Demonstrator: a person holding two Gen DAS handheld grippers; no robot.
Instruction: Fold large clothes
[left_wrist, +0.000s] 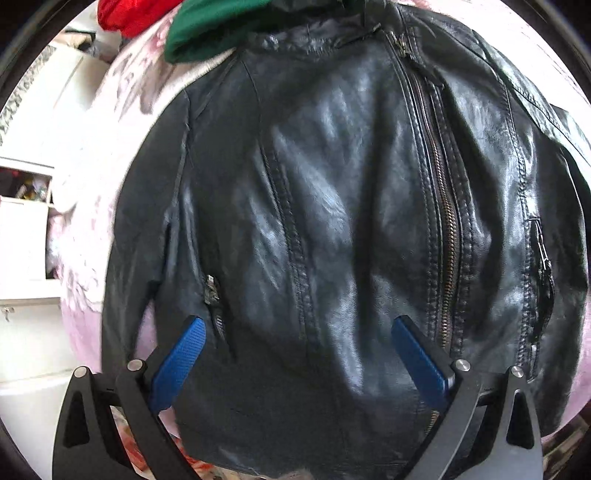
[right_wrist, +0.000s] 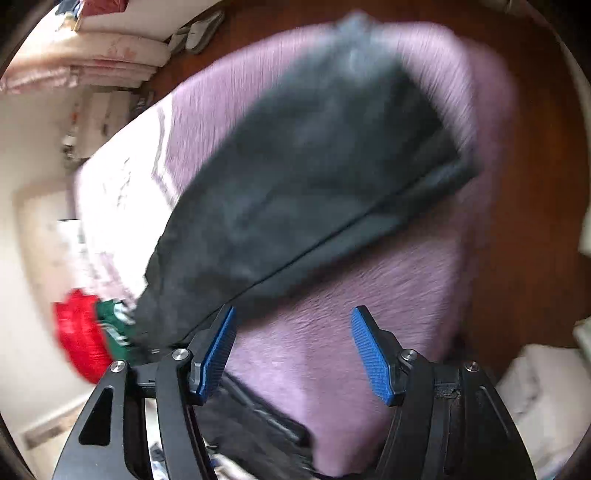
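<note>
A glossy black leather jacket (left_wrist: 332, 206) with creased panels, ribbed stitching and a brass-toothed centre zip fills the left wrist view, lying front-up on a fuzzy pink-lilac blanket (left_wrist: 96, 206). The left gripper (left_wrist: 299, 325), at the bottom of the frame, hovers with its blue textured pads spread wide, nothing between them. In the blurred right wrist view, the right gripper (right_wrist: 293, 314) at the lower centre also stands open over the blanket, empty. A crumpled red cloth (right_wrist: 77, 332) and a green garment (right_wrist: 114, 321) sit at the lower left.

Red garment (left_wrist: 129, 14) beside green garment (left_wrist: 207, 33) on pink bedspread (left_wrist: 110, 122).
</note>
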